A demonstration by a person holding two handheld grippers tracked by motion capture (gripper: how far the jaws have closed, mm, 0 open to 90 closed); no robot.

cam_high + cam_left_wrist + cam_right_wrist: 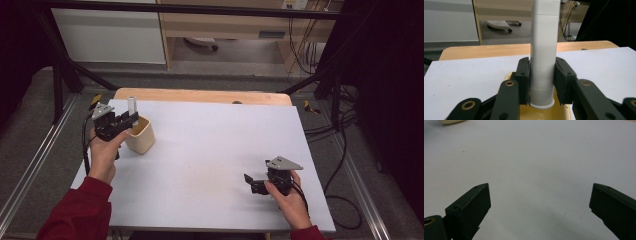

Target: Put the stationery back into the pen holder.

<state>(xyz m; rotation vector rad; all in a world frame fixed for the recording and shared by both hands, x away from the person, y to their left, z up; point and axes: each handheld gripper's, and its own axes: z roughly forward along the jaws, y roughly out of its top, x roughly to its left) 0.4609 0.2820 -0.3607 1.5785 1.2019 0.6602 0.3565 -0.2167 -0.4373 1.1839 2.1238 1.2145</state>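
Observation:
A tall white tube (543, 50) stands upright between the pads of my left gripper (541, 80), which is shut on it. Its lower end hangs just over the mouth of a cream-yellow cup (544, 113). From above, the left gripper (131, 119) holds the white tube (132, 107) at the near-left rim of the cup (141, 136) at the table's left. My right gripper (251, 183) rests low over the white tabletop near the front right, jaws spread wide with nothing between them. In the right gripper view its jaws (539, 195) frame bare table.
The white table sheet (210, 150) covers a wooden top (200, 95) whose far edge shows. Black frame bars and cables (340, 130) run along the right side. A corner of the cup (451, 122) shows far off in the right gripper view.

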